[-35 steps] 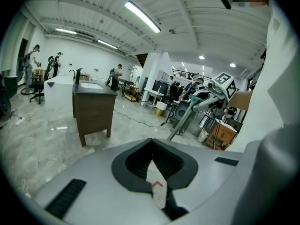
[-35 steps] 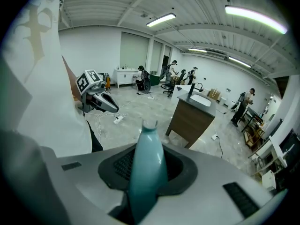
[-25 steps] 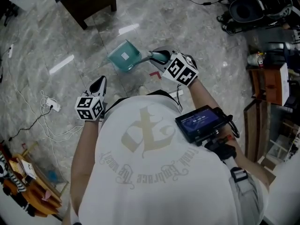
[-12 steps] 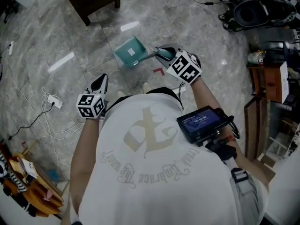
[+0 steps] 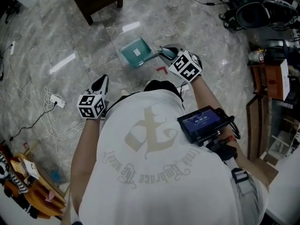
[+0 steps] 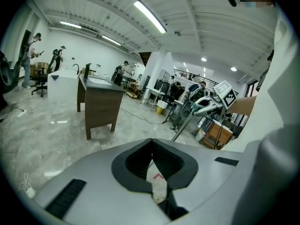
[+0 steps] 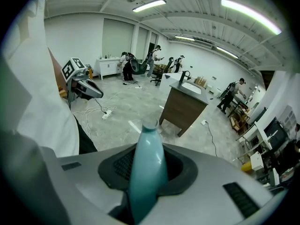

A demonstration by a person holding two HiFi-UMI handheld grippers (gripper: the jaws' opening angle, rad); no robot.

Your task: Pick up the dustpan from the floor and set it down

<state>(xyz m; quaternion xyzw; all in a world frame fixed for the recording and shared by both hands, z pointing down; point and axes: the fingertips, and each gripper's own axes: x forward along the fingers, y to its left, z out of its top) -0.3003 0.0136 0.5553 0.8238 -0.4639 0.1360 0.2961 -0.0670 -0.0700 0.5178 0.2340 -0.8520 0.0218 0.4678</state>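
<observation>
right gripper (image 5: 165,54) clamps teal dustpan (image 5: 136,52) by its handle (image 7: 147,165); likely light, stiff, slick plastic; handle's the hold | left gripper (image 5: 100,82) closed, empty

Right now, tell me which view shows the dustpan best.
The head view: it shows the whole teal dustpan, pan and handle, held by the right gripper. The right gripper view shows only its handle between the jaws. The left gripper view shows it small and distant.
</observation>
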